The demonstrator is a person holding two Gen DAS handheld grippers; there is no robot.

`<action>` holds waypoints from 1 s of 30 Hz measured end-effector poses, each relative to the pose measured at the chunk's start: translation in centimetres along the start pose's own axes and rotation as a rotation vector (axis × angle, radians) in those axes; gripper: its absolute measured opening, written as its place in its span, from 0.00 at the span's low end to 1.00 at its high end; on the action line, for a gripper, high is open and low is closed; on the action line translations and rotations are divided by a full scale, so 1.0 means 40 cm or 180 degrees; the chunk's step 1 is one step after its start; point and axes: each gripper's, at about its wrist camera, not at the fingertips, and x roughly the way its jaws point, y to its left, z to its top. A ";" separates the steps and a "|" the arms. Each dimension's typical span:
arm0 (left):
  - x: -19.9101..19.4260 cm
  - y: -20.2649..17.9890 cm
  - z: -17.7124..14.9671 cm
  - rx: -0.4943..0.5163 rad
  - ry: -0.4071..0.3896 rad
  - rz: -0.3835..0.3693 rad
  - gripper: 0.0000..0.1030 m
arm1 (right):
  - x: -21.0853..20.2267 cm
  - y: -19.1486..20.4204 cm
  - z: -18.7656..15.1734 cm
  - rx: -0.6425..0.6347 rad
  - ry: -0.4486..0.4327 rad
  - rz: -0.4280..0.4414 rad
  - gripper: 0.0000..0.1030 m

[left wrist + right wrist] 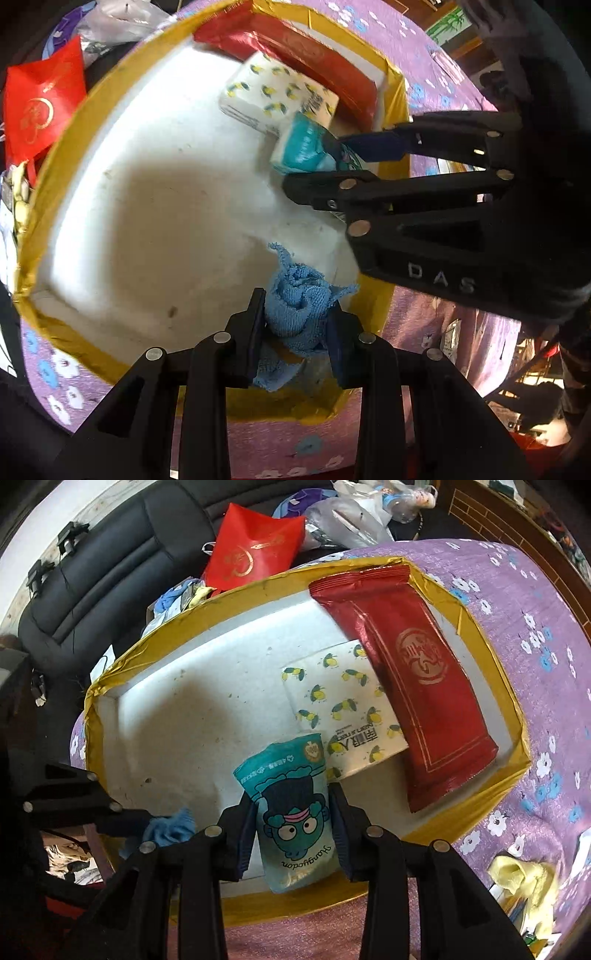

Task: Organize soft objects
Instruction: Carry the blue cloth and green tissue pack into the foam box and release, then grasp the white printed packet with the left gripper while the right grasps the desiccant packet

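Two soft items held over the near edge of the gold-rimmed box (110,686).

The left gripper (295,332) is closed on a crumpled blue cloth (299,306), judged light and limp, best pinched mid-bunch; the right gripper (291,834) is clamped on a teal tissue pack (291,805), judged slippery and compressible. A lemon-print pack (343,698) and glossy red pouch (417,686) are seen toward the box's far right corner.

Both wrist views close above, facing down, sharing the gold-rimmed box (55,192) (258,587)
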 end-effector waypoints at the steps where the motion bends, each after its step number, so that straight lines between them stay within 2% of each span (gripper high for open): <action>1: 0.002 0.001 -0.001 -0.0017 0.0002 -0.0009 0.30 | 0.005 0.003 0.001 0.0000 -0.0007 -0.0006 0.37; 5: -0.002 0.011 -0.002 -0.0127 -0.0021 -0.0141 0.45 | 0.007 -0.003 0.000 0.0055 -0.0010 0.0068 0.46; 6: -0.005 0.012 -0.002 -0.0149 -0.0036 -0.0127 0.48 | 0.005 -0.006 -0.002 0.0067 -0.0006 0.0086 0.52; 9: -0.018 0.023 -0.009 -0.0234 -0.0088 -0.0122 0.57 | -0.009 -0.014 -0.010 0.0113 -0.0027 0.0136 0.57; 16: -0.065 0.000 -0.030 -0.0172 -0.0145 -0.0044 0.59 | -0.072 -0.038 -0.041 0.0294 -0.0169 0.0284 0.60; 18: -0.075 -0.018 -0.034 -0.0141 -0.0145 -0.0008 0.59 | -0.101 -0.040 -0.055 0.0331 -0.0239 0.0334 0.66; 20: -0.088 -0.031 -0.042 -0.0134 -0.0160 0.0025 0.59 | -0.130 -0.043 -0.072 0.0357 -0.0303 0.0360 0.67; 26: -0.136 -0.057 -0.077 -0.0116 -0.0238 0.0028 0.59 | -0.206 -0.068 -0.163 0.0583 -0.0381 0.0442 0.67; 30: -0.147 -0.093 -0.090 -0.0051 -0.0272 0.0096 0.59 | -0.231 -0.090 -0.246 0.0877 -0.0363 0.0486 0.72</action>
